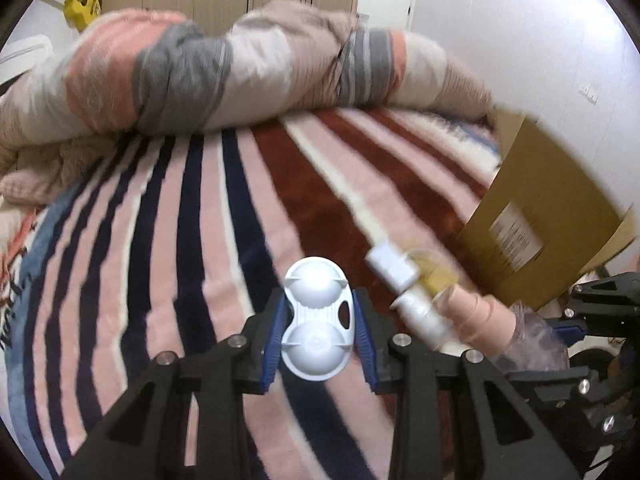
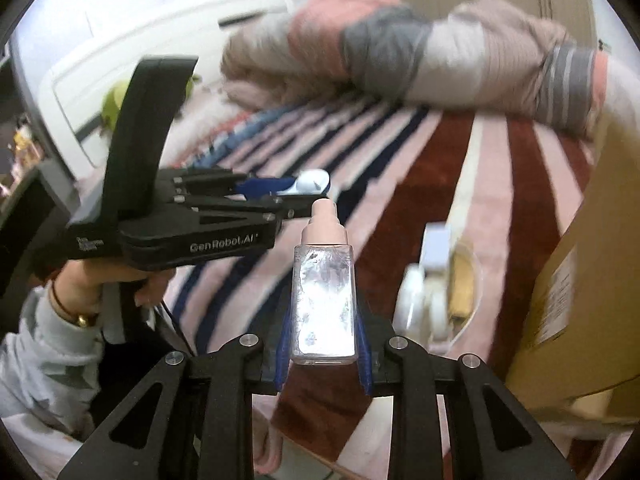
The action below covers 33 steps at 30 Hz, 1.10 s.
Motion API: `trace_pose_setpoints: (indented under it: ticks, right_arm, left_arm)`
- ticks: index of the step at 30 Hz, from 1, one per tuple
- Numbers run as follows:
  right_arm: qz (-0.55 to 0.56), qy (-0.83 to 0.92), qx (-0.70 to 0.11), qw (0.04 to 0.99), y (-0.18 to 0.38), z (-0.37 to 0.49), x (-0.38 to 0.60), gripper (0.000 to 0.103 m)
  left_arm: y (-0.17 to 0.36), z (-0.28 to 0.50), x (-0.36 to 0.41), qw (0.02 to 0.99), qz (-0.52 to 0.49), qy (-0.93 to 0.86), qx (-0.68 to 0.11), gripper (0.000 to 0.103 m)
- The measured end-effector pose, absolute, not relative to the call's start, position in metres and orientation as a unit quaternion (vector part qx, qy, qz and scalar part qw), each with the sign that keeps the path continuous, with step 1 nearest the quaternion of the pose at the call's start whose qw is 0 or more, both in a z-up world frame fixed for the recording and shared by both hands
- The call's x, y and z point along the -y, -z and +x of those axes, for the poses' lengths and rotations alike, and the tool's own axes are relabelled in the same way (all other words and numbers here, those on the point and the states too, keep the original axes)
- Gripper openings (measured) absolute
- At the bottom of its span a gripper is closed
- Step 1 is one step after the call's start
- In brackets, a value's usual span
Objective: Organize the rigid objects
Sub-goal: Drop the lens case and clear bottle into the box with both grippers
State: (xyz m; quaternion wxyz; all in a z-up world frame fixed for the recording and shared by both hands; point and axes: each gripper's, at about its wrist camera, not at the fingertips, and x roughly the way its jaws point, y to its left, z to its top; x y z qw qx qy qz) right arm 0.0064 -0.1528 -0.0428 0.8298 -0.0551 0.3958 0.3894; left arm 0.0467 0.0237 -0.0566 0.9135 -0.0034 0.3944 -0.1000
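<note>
My left gripper [image 1: 319, 322] is shut on a white plastic double-dome case [image 1: 318, 320], held above the striped blanket; it also shows in the right wrist view [image 2: 310, 184]. My right gripper [image 2: 323, 320] is shut on a clear bottle with a pink cap [image 2: 323, 300], pointing forward; the bottle's pink cap shows in the left wrist view [image 1: 476, 320]. On the blanket by the box lie a white bottle [image 1: 420, 314], a small white box [image 1: 390, 266] and a yellowish item [image 1: 436, 274].
A cardboard box [image 1: 552, 216] stands at the right on the bed. A rolled quilt [image 1: 240, 68] lies across the far side. The striped blanket [image 1: 180, 240] covers the bed. A white headboard [image 2: 120, 80] is at far left.
</note>
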Motion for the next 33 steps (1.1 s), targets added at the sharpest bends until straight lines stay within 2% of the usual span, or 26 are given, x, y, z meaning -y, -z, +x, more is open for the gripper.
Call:
trace_pose_setpoints:
  ticks: [8, 15, 23, 33]
  right_arm:
    - [-0.01, -0.362, -0.312, 0.878, -0.046, 0.009, 0.219, 0.022]
    - [-0.006, -0.275, -0.311, 0.91, -0.068, 0.028, 0.293, 0.022]
    - [-0.005, -0.202, -0.346, 0.916, -0.041, 0.055, 0.354, 0.022]
    - [0.008, -0.197, -0.359, 0.912, -0.02, 0.061, 0.374, 0.024]
  left_arm:
    - [-0.03, 0.046, 0.03, 0.932, 0.025, 0.16, -0.325, 0.03]
    - [-0.066, 0.07, 0.107, 0.923, 0.045, 0.224, -0.309, 0.03]
    - [-0.058, 0.104, 0.18, 0.898, 0.068, 0.268, -0.342, 0.03]
    - [-0.03, 0.117, 0.21, 0.879, 0.096, 0.271, -0.381, 0.03]
